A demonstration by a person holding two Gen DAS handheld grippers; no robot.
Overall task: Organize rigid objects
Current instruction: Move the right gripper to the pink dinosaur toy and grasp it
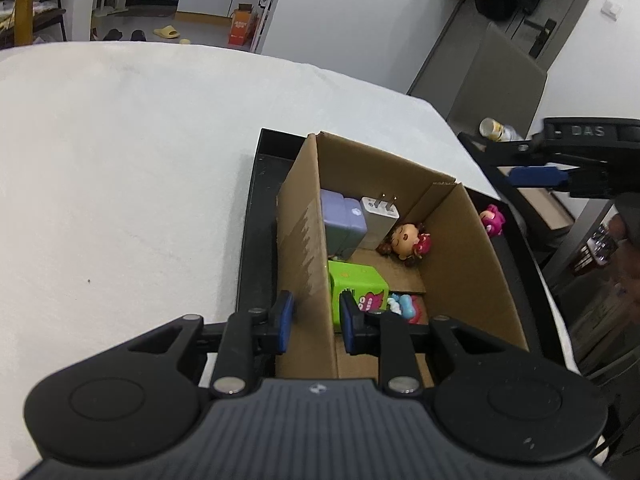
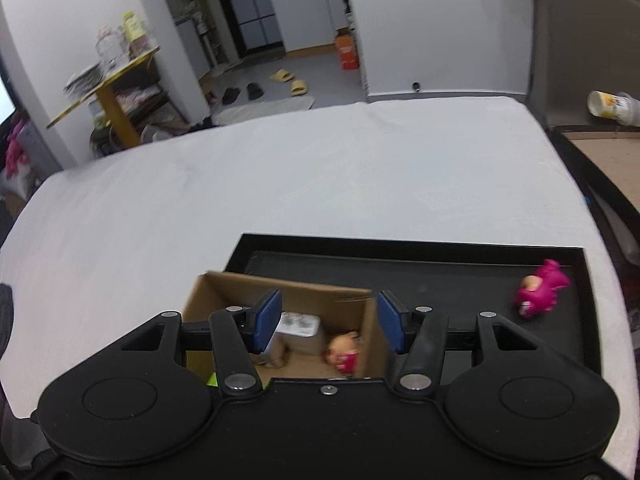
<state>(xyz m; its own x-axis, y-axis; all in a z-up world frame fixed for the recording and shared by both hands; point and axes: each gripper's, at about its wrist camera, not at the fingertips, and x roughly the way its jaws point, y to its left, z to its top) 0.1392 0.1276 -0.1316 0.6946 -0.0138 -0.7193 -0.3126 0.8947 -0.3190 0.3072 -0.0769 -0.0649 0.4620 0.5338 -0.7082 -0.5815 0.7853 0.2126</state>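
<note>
An open cardboard box stands in a black tray on the white table. In the box lie a lavender block, a white plug charger, a small doll, a green box and a blue-and-red toy. My left gripper straddles the box's left wall, shut on it, one pad outside and one inside. My right gripper hovers open over the box's far right part, nothing between its pads. A pink figurine lies on the tray outside the box, to the right.
White tabletop stretches wide to the left and beyond the tray. A paper cup lies on its side past the right edge. Another black-framed board sits at the far right.
</note>
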